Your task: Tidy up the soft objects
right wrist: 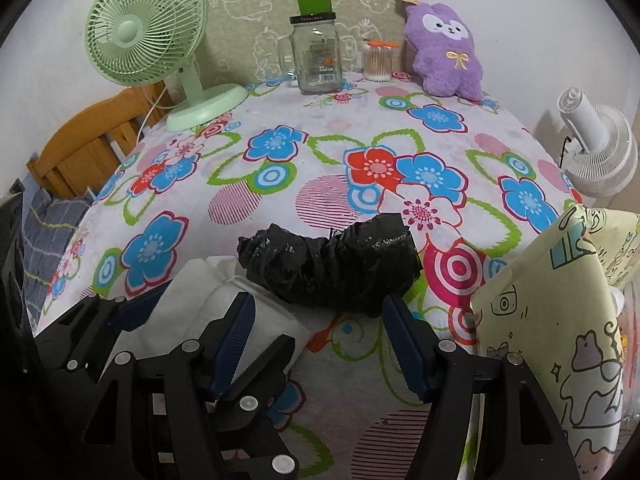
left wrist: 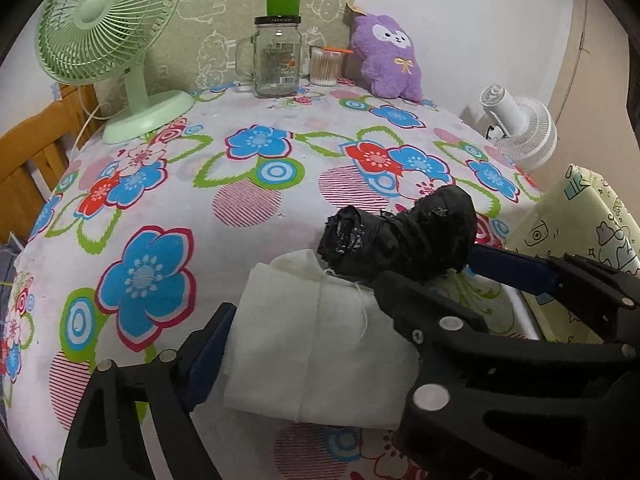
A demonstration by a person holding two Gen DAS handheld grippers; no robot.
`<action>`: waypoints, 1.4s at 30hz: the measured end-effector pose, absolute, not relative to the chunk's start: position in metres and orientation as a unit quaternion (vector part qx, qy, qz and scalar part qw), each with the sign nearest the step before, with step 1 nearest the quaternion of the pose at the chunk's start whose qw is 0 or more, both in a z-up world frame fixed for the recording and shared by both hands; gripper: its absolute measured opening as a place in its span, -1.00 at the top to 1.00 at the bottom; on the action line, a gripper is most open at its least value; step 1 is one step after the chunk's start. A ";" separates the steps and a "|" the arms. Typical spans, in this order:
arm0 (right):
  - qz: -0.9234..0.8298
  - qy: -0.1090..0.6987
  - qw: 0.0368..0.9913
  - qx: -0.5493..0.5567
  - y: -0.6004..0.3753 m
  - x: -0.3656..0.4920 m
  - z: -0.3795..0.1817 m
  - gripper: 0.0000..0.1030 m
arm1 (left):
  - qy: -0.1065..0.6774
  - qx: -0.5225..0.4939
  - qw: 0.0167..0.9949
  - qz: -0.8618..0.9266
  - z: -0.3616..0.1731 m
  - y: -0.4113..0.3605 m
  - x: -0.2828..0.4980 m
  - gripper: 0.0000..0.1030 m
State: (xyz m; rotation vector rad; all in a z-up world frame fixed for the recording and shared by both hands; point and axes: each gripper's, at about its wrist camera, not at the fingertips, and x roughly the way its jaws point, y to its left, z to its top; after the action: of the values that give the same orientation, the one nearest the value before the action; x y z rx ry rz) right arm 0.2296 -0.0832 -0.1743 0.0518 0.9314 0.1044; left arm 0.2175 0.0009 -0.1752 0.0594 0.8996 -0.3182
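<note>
A folded white cloth (left wrist: 316, 344) lies on the floral tablecloth near the front edge, between the open fingers of my left gripper (left wrist: 308, 324). It also shows in the right wrist view (right wrist: 208, 300). A crumpled black plastic bag roll (left wrist: 404, 236) lies just behind the cloth, and in the right wrist view (right wrist: 336, 268) it sits just ahead of my open right gripper (right wrist: 320, 336). Neither gripper holds anything. A purple plush toy (left wrist: 388, 56) leans against the back wall.
A green desk fan (left wrist: 108, 40) stands at the back left. A glass jar mug (left wrist: 278, 56) and a cup of cotton swabs (left wrist: 326, 66) stand at the back. A white fan (left wrist: 520, 128) and a yellow patterned bag (right wrist: 552, 336) are on the right. A wooden chair (right wrist: 92, 144) is on the left.
</note>
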 end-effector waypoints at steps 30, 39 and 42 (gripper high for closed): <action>0.024 0.446 0.894 0.042 -0.073 0.261 -0.186 -0.56 | 0.436 0.003 0.896 -0.085 -0.173 0.030 0.234 -0.61; 0.027 0.452 0.890 0.041 -0.073 0.263 -0.190 0.10 | 0.433 0.011 0.897 -0.084 -0.173 0.028 0.233 -0.61; 0.030 0.450 0.892 0.038 -0.071 0.261 -0.189 0.16 | 0.430 0.015 0.899 -0.084 -0.173 0.028 0.233 -0.60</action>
State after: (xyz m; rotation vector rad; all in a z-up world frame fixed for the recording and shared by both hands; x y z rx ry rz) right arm 0.2613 -0.0715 -0.1894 0.0783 0.9347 0.0629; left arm 0.2328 0.0277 -0.1726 0.0320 0.8911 -0.1736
